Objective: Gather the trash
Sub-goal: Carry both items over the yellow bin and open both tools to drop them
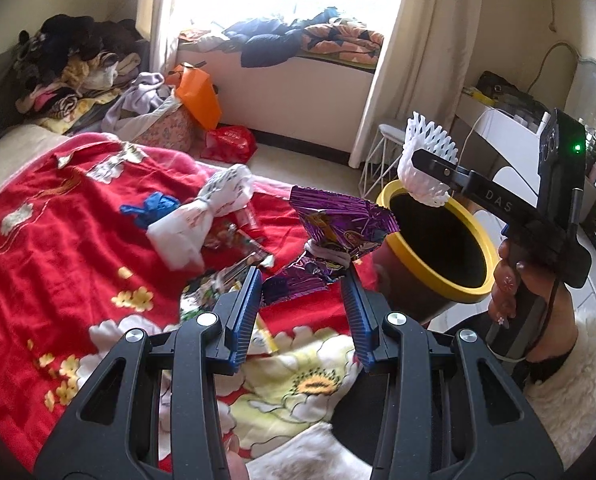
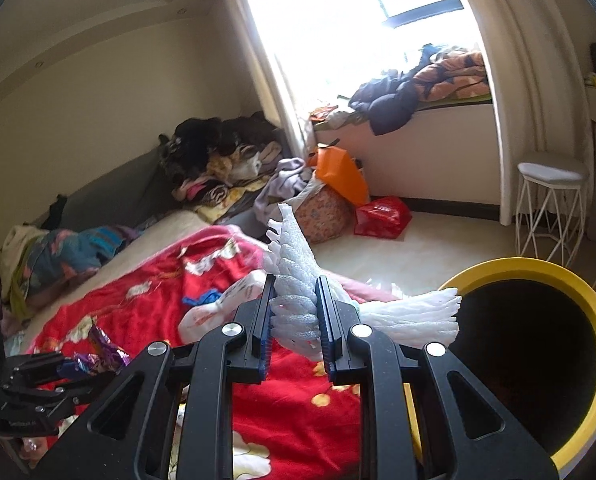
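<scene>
Over the yellow-rimmed bin [image 1: 434, 240], right tongs [image 2: 296, 320] pinch white foam netting [image 2: 298, 280] (crumpled); left tongs [image 1: 304, 280] gape.

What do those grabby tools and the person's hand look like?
Both tools, left tool and right tool, are black plastic with blue ribbed finger pads and silver screws. The right one reads "DAS", shows a green light and trails a black cable. The right hand has pink decorated nails and a fluffy white sleeve.

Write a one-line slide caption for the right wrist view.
Right gripper holds a white foam fruit net beside the yellow-rimmed trash bin, above the red floral blanket.
</scene>
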Available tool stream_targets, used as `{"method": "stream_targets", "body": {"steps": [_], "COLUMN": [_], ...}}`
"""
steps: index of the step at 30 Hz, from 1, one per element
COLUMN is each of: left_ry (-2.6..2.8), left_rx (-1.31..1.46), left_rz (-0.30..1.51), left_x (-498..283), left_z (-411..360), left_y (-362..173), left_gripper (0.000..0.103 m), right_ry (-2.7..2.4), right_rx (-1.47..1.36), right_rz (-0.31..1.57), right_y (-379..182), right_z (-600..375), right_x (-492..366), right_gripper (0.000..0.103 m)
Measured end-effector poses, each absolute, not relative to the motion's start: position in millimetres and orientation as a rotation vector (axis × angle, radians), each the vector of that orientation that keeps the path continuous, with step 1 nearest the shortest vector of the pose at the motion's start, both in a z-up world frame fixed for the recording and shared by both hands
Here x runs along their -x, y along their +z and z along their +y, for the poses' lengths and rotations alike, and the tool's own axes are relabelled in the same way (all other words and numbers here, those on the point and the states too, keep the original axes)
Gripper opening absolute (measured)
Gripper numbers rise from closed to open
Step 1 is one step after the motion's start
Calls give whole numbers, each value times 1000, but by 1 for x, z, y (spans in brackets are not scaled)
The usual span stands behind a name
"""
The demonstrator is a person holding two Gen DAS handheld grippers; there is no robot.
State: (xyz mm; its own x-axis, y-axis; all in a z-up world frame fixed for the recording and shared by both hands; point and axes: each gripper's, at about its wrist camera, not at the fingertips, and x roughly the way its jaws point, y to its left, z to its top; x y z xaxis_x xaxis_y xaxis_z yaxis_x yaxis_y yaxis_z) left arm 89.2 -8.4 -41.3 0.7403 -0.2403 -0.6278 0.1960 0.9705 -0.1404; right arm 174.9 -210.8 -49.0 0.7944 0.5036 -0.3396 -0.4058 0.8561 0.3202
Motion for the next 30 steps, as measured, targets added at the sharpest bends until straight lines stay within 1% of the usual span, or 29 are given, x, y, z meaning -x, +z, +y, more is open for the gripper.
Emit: {"method": "stream_targets", "body": {"steps": [19, 30], "left_ry": [-319, -361], "left_rx": [28, 5], "left_rz": [693, 705], "left_x": [-111, -127], "left_z": [-59, -86], "left_y": [-42, -51], "left_gripper": [34, 34], "right_ry": [374, 305], "right_rx": [-389, -472], "right_rz": [410, 416], "right_y": [-51, -60], "right_z": [-275, -308], "right_x": [-187, -189], "right_gripper": [19, 19]}}
